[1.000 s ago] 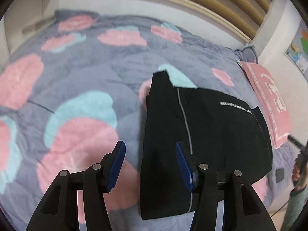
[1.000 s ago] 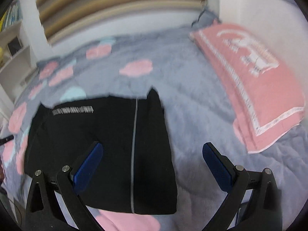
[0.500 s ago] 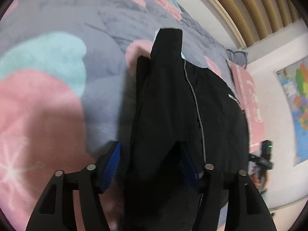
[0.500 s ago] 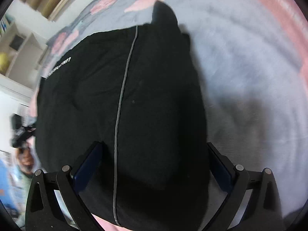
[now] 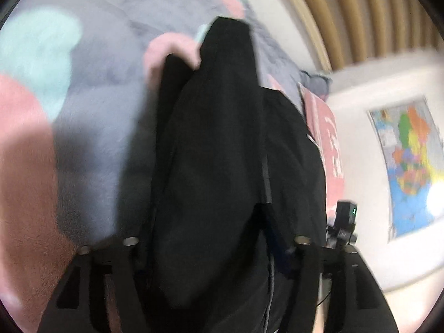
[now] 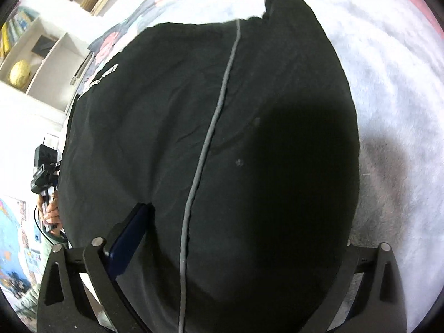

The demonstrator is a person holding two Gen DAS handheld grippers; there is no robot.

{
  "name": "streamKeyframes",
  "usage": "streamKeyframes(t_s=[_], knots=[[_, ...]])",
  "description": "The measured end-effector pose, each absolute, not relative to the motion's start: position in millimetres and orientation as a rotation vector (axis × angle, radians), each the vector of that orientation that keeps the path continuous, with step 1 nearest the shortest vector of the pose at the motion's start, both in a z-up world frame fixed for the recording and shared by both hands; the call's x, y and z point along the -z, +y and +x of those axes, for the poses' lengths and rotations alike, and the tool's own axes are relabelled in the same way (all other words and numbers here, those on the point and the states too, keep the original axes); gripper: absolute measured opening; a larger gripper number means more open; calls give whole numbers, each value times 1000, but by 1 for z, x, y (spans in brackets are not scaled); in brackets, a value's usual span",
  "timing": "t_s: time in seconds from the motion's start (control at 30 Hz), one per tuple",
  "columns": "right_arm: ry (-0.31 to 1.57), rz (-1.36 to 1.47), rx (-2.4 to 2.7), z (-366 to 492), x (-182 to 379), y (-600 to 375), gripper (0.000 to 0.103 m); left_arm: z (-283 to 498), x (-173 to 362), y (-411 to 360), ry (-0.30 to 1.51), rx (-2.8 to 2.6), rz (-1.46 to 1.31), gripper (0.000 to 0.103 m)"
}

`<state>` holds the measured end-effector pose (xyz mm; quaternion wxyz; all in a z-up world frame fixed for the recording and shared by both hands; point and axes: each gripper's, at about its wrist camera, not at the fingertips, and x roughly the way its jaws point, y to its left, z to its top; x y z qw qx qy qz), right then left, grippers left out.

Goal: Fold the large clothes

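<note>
A black garment point(image 5: 222, 152) with a thin grey seam line lies folded on the bed. It fills the right wrist view point(image 6: 249, 166) too. My left gripper point(image 5: 211, 252) is low at the garment's near edge, jaws spread with cloth bunched between them; the pads are hidden. My right gripper point(image 6: 244, 238) straddles the other near edge, jaws wide apart; its left blue pad point(image 6: 127, 238) shows and the right one is hidden under cloth.
The bed has a grey quilt point(image 5: 97, 105) with pink and teal patches. A pink pillow point(image 5: 330, 138) lies beyond the garment. A wall map point(image 5: 410, 163) hangs at right. White shelves point(image 6: 36, 63) stand at left.
Both grippers have dropped down and forward onto the garment's near edge. The cloth now lies between the jaws of each and fills both views.
</note>
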<state>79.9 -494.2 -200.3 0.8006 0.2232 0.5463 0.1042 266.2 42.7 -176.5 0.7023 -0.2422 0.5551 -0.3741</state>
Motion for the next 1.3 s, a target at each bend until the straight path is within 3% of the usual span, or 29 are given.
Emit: streamKeyframes(t_s=[0.13,0.23,0.4,0.47,0.53,0.6,0.7,0.97,1.3], knots=[[1150,460,-247,75,195,-495,96,266,172,42,1240,849,-533,57],[1159,524,-262,84,205,-501,103,278,183,34,1287,817,-559,69],[1117,554,-205,96,209,-505,103,280,185,29,1276,747,-598,70],[1094,505,-177,93,202,-501,97,274,174,25,1244,717,-554,59],[1037,460,-157,84,189,-498,82,264,154,16,1180,692,-465,35],[992,415,-144,78,174,-496,58,248,127,3,1084,663,-353,31],[899,279,-144,62,145,-480,49,225,84,-8,929,705,-287,27],[765,143,-201,43,75,-431,44,191,-7,-15,692,806,-216,25],[682,177,-201,79,32,-418,43,229,-41,6,605,746,-269,25]])
